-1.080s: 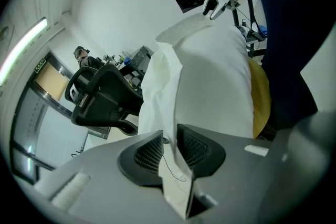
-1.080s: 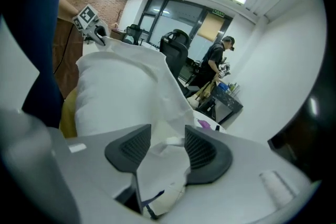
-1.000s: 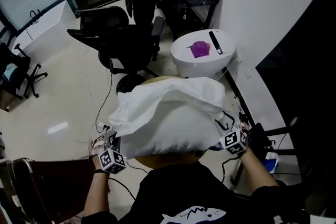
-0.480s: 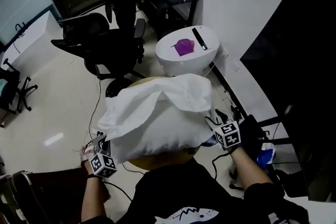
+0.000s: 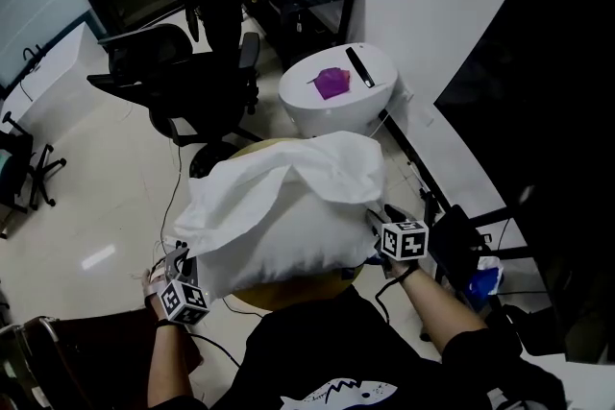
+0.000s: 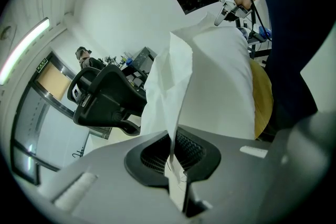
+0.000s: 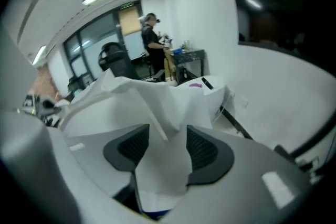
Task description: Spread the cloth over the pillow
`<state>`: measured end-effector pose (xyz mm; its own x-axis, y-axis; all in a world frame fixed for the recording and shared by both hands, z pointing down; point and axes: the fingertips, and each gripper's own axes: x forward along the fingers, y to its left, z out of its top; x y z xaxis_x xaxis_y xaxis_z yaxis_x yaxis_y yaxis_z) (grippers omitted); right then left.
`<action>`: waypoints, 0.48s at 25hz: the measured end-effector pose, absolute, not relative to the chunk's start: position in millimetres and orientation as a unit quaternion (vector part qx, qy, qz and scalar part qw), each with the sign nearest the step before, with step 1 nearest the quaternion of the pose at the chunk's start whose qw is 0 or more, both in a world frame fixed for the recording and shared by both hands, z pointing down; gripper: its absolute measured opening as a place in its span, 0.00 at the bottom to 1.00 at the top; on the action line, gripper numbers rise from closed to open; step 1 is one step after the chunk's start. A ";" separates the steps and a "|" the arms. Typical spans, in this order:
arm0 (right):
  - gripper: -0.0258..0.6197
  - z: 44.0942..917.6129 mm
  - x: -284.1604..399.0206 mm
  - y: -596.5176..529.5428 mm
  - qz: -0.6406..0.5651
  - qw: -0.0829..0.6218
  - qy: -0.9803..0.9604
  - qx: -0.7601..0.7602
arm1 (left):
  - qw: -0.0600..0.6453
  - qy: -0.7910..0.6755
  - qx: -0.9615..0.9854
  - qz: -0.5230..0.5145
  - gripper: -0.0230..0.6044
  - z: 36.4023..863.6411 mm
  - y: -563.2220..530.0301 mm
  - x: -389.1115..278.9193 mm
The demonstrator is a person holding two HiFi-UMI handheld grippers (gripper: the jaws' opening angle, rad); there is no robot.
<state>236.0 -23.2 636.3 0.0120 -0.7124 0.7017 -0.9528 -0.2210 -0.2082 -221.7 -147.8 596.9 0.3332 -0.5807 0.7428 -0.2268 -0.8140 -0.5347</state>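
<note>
A white cloth lies rumpled over a plump white pillow, which rests on a round tan table in front of the person. At the pillow's 7 o'clock, the left gripper has its jaws pressed together, pinching a thin edge of the cloth. At the pillow's 4 o'clock, the right gripper stands with its jaws spread. They have just been closing slightly, and a loose fold of the cloth lies between them, not clamped.
</note>
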 end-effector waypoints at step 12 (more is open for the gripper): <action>0.06 627.6 279.3 -22.8 0.337 0.178 -0.552 0.741 | 0.180 0.256 -0.795 -0.520 0.04 589.2 -160.9 -229.5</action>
<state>279.3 -22.8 627.6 0.1621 -0.6984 0.6971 -0.9390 -0.3263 -0.1085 -229.5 -160.9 589.2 0.3273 -0.5945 0.7344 -0.2200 -0.8038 -0.5527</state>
